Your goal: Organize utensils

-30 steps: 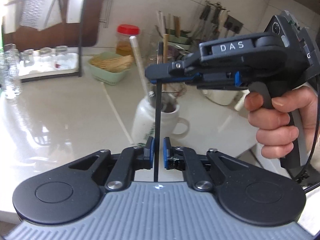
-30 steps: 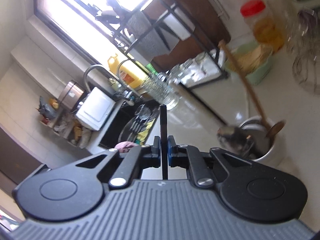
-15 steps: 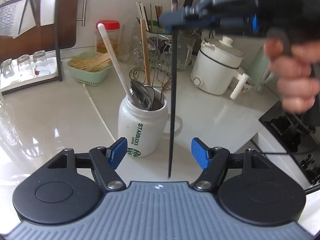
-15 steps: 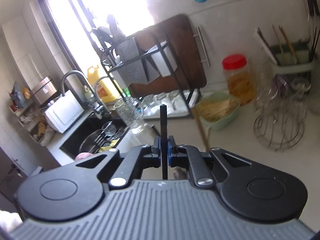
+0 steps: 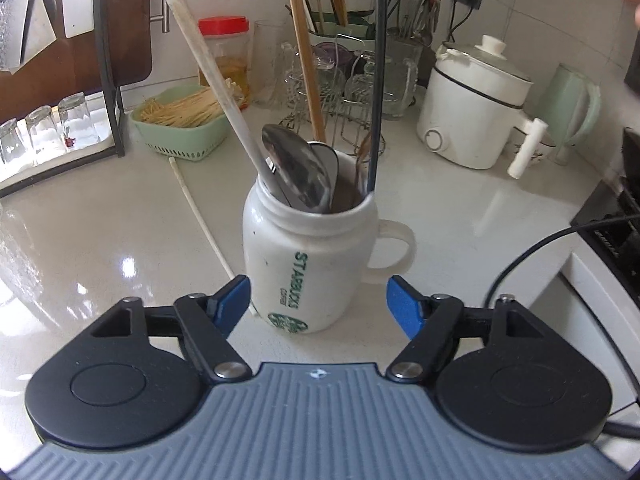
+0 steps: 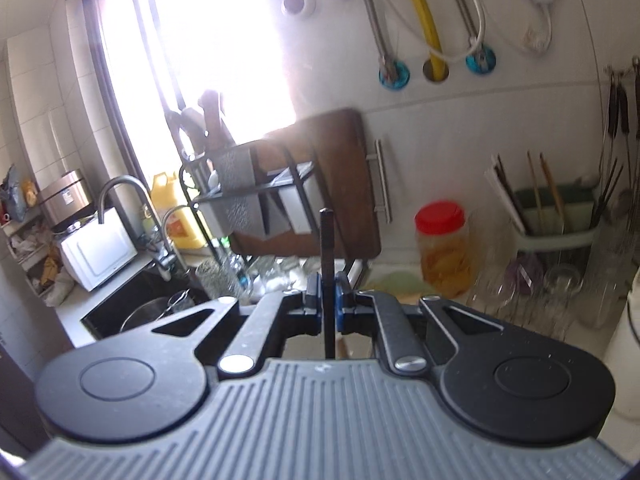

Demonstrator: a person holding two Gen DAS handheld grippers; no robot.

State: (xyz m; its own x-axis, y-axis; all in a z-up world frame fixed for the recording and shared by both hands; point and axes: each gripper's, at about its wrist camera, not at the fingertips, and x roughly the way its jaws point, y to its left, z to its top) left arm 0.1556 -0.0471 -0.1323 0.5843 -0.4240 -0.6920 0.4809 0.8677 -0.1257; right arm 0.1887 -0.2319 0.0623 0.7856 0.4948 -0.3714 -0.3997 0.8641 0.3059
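**Black chopstick going into the mug**

The right gripper (image 6: 328, 306) is clenched on a thin black chopstick (image 5: 378, 76), which hangs nearly upright with its lower tip just at the far right of the white Starbucks mug (image 5: 308, 256) rim, about to enter. The left gripper (image 5: 318, 300) is spread wide and empty, its blue pads either side of the mug's base, not touching it.

To do this well, I judge the stick should go straight down and be let go only once its tip is well inside.

Inside the mug, a metal spoon (image 5: 298, 168), a white-handled utensil (image 5: 200, 52) and a wooden chopstick (image 5: 306, 64) crowd the left and middle; the free gap is at the right. A glass rack (image 5: 340, 92) stands just beyond, while the counter (image 5: 100, 232) to the near left is open.
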